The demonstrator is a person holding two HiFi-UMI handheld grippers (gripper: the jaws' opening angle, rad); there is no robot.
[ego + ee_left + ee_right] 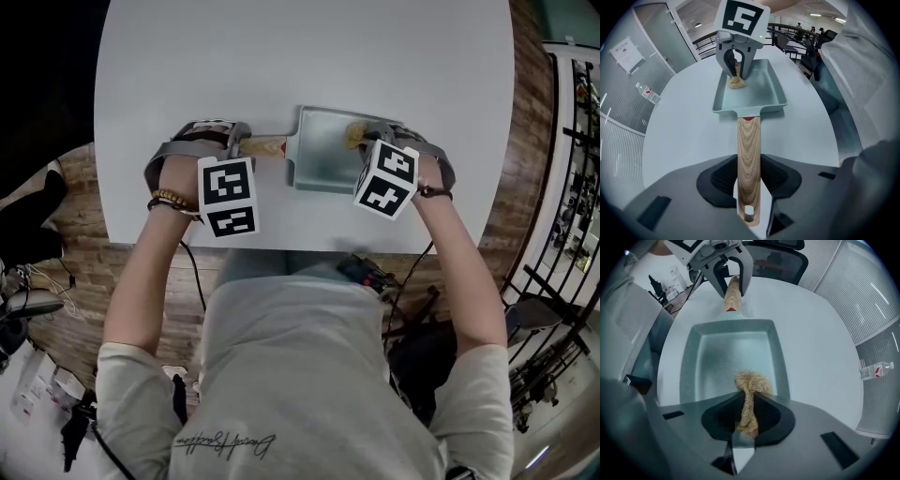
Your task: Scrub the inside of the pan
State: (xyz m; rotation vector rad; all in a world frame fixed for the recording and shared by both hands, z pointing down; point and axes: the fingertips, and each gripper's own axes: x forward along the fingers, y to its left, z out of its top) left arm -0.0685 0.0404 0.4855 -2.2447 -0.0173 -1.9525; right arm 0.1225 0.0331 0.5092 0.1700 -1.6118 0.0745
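The white table [281, 56] lies under the pan [726, 362], which sits flat on it near my edge. It is a shallow, pale grey-green rectangular pan, and nothing else on the table is close to it.

My left gripper [750, 180] points down just outside the pan's handle side. It is clamped on the wooden handle [748, 145], one pad against each flank. The handle runs straight out from the middle of the pan's short wall, and this grip pins the pan in place.

My right gripper [749, 420] stands over the end of the pan opposite the handle, also pointing down. It pinches a tan fibrous scrubber [752, 383] between its pads. The scrubber's loose tuft hangs below the tips and seems to touch the pan's floor, close to the end wall and towards one corner.

I judge the scrubbing to be under way, with only this far end covered at the moment. The pan's floor looks speckled, but I cannot tell dirt from finish.

The next move calls for downward pressure on the tuft and strokes along the floor towards the handle wall. After that come the corners and side walls. The left grip must stay firm, or the pan will slide under the push.
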